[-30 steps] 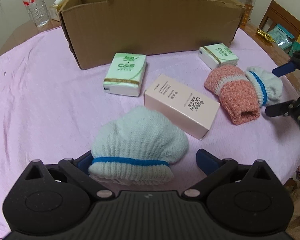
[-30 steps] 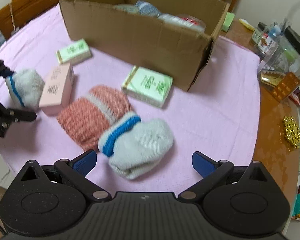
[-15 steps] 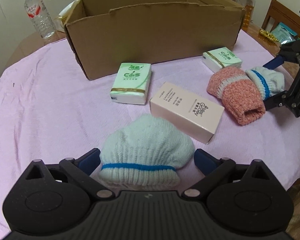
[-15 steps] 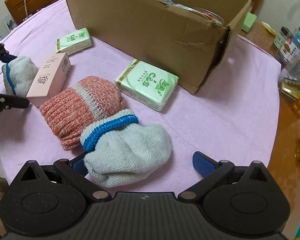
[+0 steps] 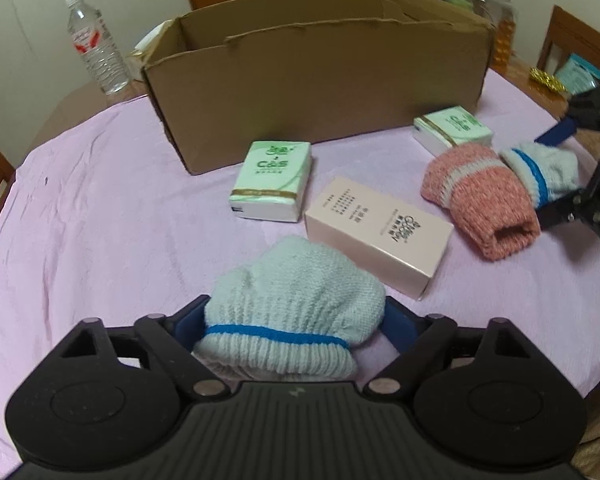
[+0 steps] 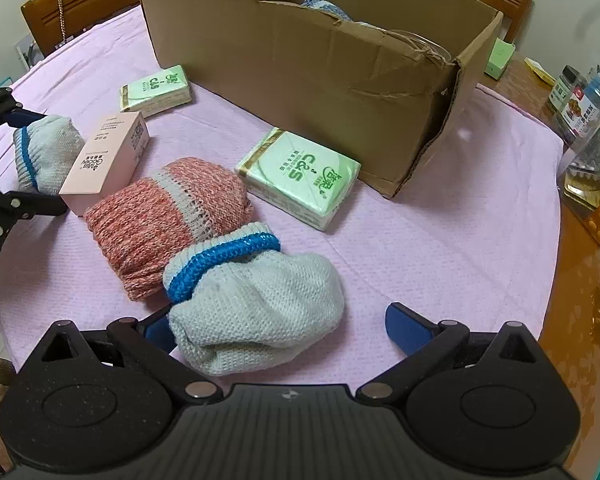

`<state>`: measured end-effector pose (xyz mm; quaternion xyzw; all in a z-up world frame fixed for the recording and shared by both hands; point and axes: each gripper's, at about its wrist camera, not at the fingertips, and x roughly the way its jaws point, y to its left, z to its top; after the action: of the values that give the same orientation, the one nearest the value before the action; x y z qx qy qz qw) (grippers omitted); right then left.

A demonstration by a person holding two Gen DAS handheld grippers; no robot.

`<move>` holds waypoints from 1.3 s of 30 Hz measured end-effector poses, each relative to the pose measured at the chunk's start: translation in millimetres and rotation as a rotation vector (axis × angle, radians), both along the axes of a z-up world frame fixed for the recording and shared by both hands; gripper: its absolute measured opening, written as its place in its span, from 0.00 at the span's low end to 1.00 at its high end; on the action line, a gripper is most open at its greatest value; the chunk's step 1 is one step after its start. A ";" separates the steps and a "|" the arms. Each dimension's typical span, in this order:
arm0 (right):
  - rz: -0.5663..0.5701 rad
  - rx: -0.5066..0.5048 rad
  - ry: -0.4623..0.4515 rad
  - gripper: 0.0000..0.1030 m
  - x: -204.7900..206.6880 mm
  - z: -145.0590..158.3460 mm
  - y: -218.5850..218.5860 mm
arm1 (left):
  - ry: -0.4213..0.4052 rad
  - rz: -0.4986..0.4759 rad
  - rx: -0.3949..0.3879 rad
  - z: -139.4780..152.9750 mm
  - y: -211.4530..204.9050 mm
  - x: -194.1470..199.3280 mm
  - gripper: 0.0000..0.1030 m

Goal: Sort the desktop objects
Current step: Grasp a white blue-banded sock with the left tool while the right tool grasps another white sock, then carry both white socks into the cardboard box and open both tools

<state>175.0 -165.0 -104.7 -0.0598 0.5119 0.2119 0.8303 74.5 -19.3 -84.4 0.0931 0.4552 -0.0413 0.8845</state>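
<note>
Pale blue knit sock bundle with a blue band (image 5: pixel 296 308) lies on the pink tablecloth (image 5: pixel 100 216), both blue pads of the left gripper (image 5: pixel 296 320) touching its sides – clamped. Brown cardboard box (image 5: pixel 320 80) behind, its inside hidden here.

Right view: right gripper (image 6: pixel 276 326) spread wide around a second pale blue sock bundle (image 6: pixel 256 312) – right pad clear of it. The box holds knitwear and something clear.

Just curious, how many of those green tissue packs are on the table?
2: one pack in front of the box, another by its corner next to the pink sock. More may be hidden inside.
</note>
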 end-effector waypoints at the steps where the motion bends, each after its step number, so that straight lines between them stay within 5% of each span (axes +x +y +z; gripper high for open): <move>1: -0.001 0.000 0.001 1.00 0.4 -0.1 0.2 | -0.004 0.006 -0.005 0.4 0.9 -0.9 0.82; 14: 0.092 -0.013 0.023 1.00 13.2 1.1 12.5 | 0.004 0.052 -0.070 4.3 9.2 0.6 0.80; 23: 0.147 -0.026 0.038 0.81 14.4 11.9 21.5 | 0.026 0.031 -0.118 12.7 16.3 3.8 0.75; 39: 0.111 -0.004 -0.046 0.78 17.7 76.3 8.1 | -0.036 -0.124 -0.186 87.0 15.7 27.3 0.74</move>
<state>192.7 -156.9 -28.4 -0.0945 0.4888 0.2552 0.8288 101.8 -3.5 2.6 0.0393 0.4271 -0.1362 0.8930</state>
